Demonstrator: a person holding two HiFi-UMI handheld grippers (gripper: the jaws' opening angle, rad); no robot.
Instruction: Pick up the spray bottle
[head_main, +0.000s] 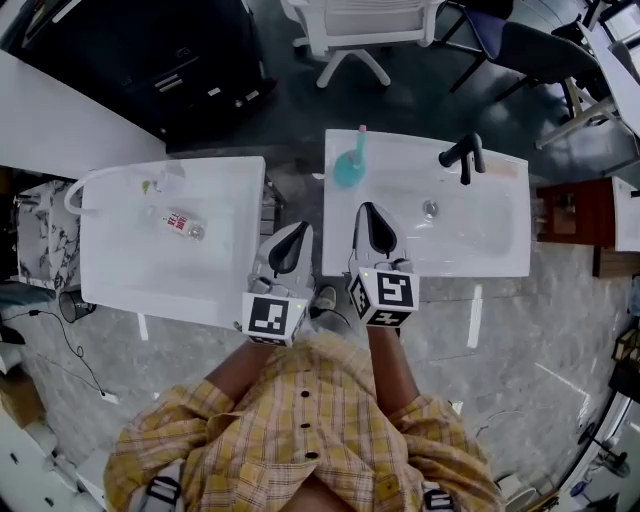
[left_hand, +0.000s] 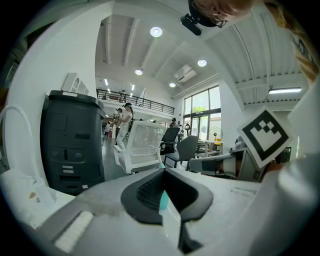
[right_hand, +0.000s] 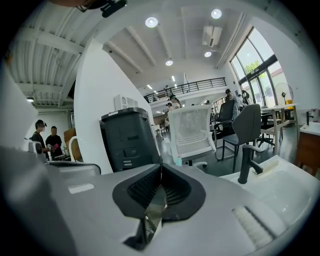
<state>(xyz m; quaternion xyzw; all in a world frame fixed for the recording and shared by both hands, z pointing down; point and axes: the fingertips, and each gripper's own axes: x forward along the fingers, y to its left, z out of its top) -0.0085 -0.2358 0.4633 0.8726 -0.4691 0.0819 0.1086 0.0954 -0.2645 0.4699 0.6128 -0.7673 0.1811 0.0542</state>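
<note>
While our left tongs (head_main: 300, 233) hang empty with their jaws together, we would leave them idle and work with the right tongs (head_main: 368, 212), whose jaws are likewise pressed together on nothing. Since the teal spray bottle (head_main: 349, 167) stands upright just ahead of the right tongs and slightly to their left, on the white worktop (head_main: 400, 146) beside the basin, we judge the jaws must spread wide first, then pass round the bottle's body below its pink head and close squarely so it does not tip. Off to the right of the tongs the black tap (head_main: 462, 157) stands well apart and should not hinder us.
</note>
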